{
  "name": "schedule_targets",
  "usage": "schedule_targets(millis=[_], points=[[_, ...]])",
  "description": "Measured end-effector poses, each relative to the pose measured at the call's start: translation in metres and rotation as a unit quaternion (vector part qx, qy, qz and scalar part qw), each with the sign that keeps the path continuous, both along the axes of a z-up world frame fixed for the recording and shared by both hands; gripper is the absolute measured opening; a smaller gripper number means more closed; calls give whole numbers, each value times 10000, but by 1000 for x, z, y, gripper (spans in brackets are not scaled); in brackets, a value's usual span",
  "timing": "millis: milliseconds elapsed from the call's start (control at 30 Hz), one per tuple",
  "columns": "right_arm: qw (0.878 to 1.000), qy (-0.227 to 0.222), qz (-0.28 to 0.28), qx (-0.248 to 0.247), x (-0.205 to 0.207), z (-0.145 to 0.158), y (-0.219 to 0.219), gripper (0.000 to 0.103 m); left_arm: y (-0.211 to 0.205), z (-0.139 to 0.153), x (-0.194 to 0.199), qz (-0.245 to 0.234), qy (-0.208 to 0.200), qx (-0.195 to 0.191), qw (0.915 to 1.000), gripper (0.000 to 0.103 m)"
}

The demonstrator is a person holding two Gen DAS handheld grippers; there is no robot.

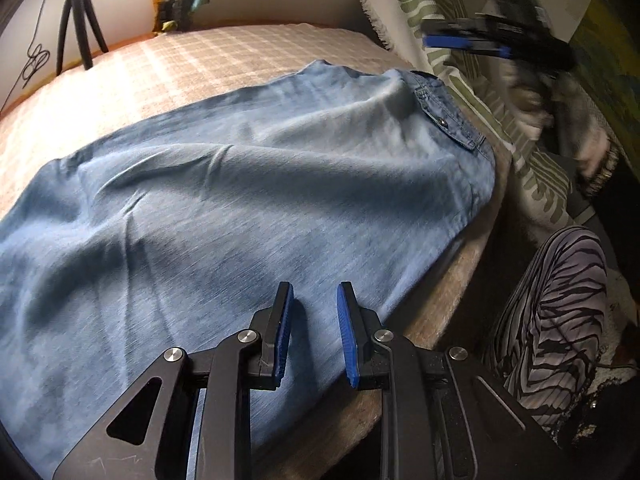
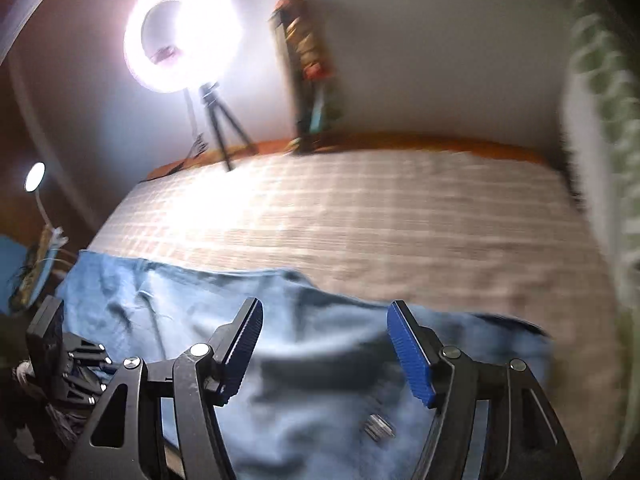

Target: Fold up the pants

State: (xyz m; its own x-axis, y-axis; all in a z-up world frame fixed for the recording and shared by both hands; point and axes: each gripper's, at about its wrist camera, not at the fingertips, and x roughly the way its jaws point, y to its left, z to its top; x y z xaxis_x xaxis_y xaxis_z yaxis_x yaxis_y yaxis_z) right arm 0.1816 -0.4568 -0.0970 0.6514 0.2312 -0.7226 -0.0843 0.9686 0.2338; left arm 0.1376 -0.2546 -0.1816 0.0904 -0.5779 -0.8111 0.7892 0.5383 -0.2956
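The blue pants (image 1: 248, 184) lie spread out flat on the bed (image 1: 168, 64), close to its near edge. The bed has a light checked cover. The left gripper (image 1: 314, 332) hangs just above the pants, its fingers (image 1: 282, 332) a little apart and holding nothing. The right gripper (image 2: 326, 354) is over the other end of the pants, its fingers wide apart and empty too. A bright ring light (image 2: 182, 36) on a tripod (image 2: 222, 128) stands at the far side.
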Motion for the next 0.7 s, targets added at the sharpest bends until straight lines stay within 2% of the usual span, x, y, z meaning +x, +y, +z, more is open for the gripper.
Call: schedule_targets(millis=[167, 333, 433, 533, 600, 633, 667, 700], points=[[9994, 283, 154, -78, 41, -42, 12, 67, 18, 1, 14, 281, 75, -49, 9996, 21], [9984, 436, 353, 0, 57, -58, 18, 67, 33, -4, 22, 461, 315, -210, 9982, 20], [9972, 649, 335, -155, 72, -72, 21, 67, 37, -4, 22, 485, 347, -261, 9979, 20], [9965, 726, 390, -121, 77, -80, 24, 48, 39, -4, 20, 468, 299, -261, 9981, 20], [9965, 701, 446, -37, 77, -81, 26, 30, 40, -4, 20, 457, 290, -268, 9982, 20], [9966, 664, 482, -78, 76, -80, 29, 25, 40, -4, 21, 459, 301, -276, 9981, 20], [9967, 626, 497, -172, 75, -78, 33, 15, 40, -4, 21, 467, 318, -285, 9980, 20], [9968, 548, 472, -344, 74, -76, 39, 11, 40, -4, 22, 477, 335, -294, 9979, 20]])
